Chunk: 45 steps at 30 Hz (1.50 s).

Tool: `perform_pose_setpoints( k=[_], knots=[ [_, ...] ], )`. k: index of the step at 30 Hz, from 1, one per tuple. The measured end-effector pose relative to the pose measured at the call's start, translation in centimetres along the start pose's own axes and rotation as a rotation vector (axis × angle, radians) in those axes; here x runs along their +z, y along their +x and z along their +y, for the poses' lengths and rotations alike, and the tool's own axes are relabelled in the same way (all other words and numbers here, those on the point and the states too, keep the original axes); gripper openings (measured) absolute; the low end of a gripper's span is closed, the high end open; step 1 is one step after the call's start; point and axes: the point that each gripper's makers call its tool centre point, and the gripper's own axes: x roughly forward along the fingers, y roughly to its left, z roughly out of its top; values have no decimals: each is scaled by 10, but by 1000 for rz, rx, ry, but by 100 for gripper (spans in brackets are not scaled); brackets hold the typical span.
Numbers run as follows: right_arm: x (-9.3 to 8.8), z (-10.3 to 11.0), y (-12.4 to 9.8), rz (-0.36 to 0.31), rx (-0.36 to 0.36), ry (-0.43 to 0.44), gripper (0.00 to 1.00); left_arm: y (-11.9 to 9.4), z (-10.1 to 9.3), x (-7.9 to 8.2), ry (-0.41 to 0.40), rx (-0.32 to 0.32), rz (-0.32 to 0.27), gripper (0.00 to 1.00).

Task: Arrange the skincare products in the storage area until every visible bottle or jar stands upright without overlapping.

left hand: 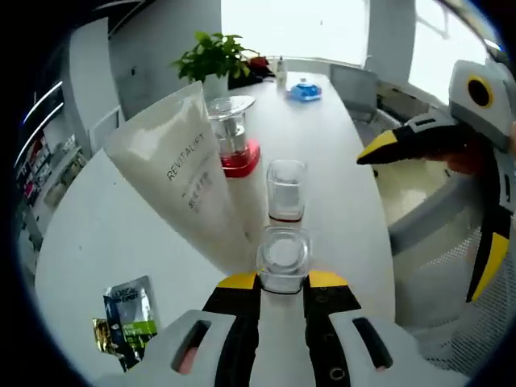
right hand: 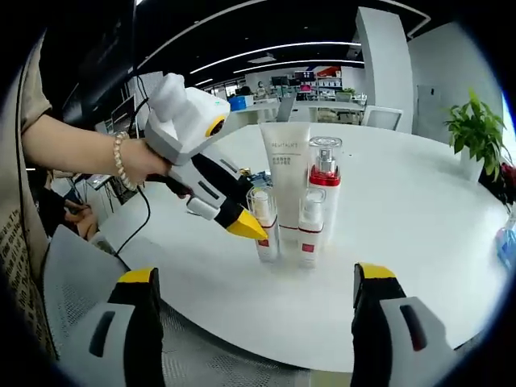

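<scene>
Left claw [left hand: 282, 284]: my two yellow tips stand on both sides of a small clear bottle [left hand: 283, 258]; they look clamped on it, near the table edge.
Left claw from the other side [right hand: 246, 226]: in the right gripper view its yellow tip touches the small clear bottle [right hand: 263, 222], and a hand [right hand: 145, 161] with a bead bracelet holds the tool.
Right claw [right hand: 258, 282]: my jaws are wide apart and hold nothing; they hover before the table edge, near the group of bottles.
Right claw in the left gripper view [left hand: 387, 145]: it comes in from the right side, beside the table, apart from the bottles.
Second small bottle [left hand: 285, 190]: upright, clear with a red base, just behind the one that I hold.
White tube [left hand: 181, 173]: large, it stands on its cap just beside the small bottles, with grey letters on it.
Spray bottle [left hand: 230, 139]: clear top, red base, upright, just behind the tube.
Sachets [left hand: 127, 318]: they lie flat on the table [left hand: 97, 234], well apart from the bottles.
Plant [left hand: 211, 56]: at the far end of the table.
</scene>
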Motion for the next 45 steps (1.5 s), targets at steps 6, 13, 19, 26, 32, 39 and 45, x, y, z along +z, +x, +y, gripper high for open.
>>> perform_pose_setpoints(
  k=[6, 13, 19, 26, 32, 39, 45],
  knots=[
    [0, -1, 0, 1, 1, 5, 100, 8, 0, 10, 45, 0, 0, 17],
    [-1, -1, 0, 1, 1, 13, 99, 14, -3, 16, 57, -9, -6, 18],
    [-2, -1, 0, 3, 3, 13, 99, 16, -5, 15, 59, -15, -8, 18],
    [-2, -1, 0, 6, 4, 15, 98, 16, -3, 9, 47, -13, -2, 18],
    [-3, -1, 0, 10, 2, 16, 98, 18, -4, 6, 54, -22, 1, 18],
    [-3, -2, 0, 12, -1, 17, 98, 22, -4, 4, 68, -29, 1, 19],
    [-4, -2, 0, 16, 0, 16, 98, 24, -4, 4, 66, -33, 2, 19]
  ],
)
